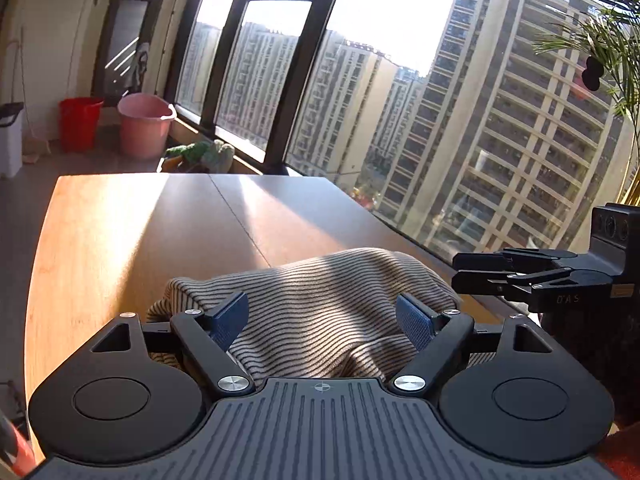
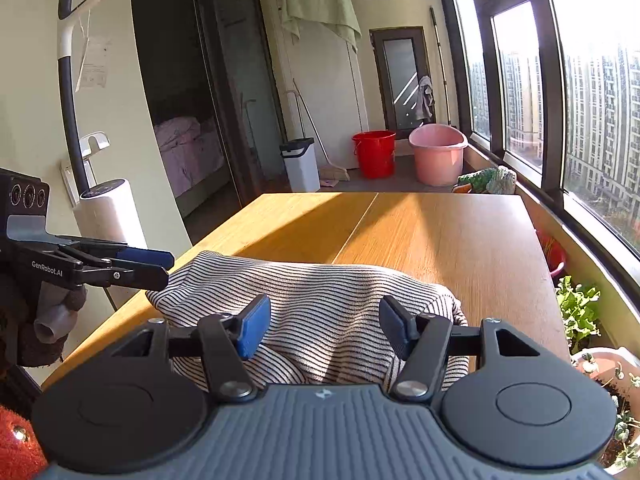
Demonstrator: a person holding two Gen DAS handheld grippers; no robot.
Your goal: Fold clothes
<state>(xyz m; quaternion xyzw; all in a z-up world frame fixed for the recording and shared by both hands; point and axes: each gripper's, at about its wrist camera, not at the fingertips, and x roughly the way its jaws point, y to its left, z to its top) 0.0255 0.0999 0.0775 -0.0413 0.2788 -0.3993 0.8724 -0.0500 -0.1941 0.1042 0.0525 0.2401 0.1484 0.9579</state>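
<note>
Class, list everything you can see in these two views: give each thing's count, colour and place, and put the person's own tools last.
striped garment: one, cream with dark stripes, bunched at near table edge
table: one, wooden, beside window
red bucket: one, floor beyond table
pink tub: one, right of red bucket
white bin: one, black lid, left of buckets
potted plants: green, under window at right
left gripper: black, blue pads, open over garment
right gripper: same, open over garment

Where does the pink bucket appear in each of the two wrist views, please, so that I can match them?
Left wrist view: the pink bucket stands far left, beyond the table, right of the red bucket.
Right wrist view: the pink bucket stands upper centre-right, by the window, again right of the red bucket.
Shared landmark: the striped garment on the table.
</note>
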